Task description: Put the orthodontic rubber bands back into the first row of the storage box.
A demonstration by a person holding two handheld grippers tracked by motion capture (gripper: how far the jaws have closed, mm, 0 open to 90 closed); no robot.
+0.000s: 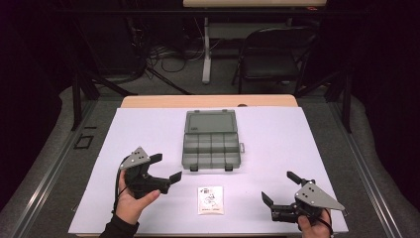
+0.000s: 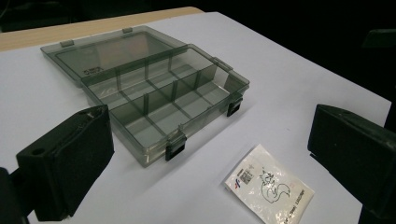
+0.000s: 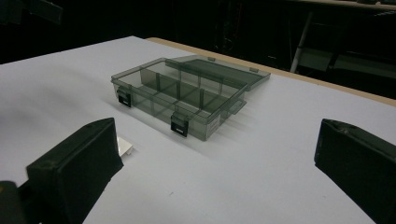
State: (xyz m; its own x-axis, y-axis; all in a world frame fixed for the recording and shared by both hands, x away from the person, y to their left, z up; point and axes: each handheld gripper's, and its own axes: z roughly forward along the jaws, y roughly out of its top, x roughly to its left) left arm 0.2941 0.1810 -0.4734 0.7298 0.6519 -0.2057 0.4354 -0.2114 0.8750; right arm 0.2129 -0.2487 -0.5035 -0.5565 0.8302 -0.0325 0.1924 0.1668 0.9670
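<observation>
1. The left gripper (image 1: 165,167), at about 8 o'clock on the table (image 1: 297,144), has its jaws spread wide and grasps nothing.
2. The right gripper (image 1: 280,187), near 4 o'clock, is likewise spread wide and empty.
3. The white packet (image 1: 210,200) lies flat at 6 o'clock, between both grippers and touching neither.
4. The grey compartment box (image 1: 210,146), lid open, sits at the centre, at 12 o'clock from the packet.

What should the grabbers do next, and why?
Probably the left hand-held gripper should move down to the small white packet and close on it. It is open and nearest, the packet lies flat on the table, and the compartment box sits open with empty sections.
</observation>
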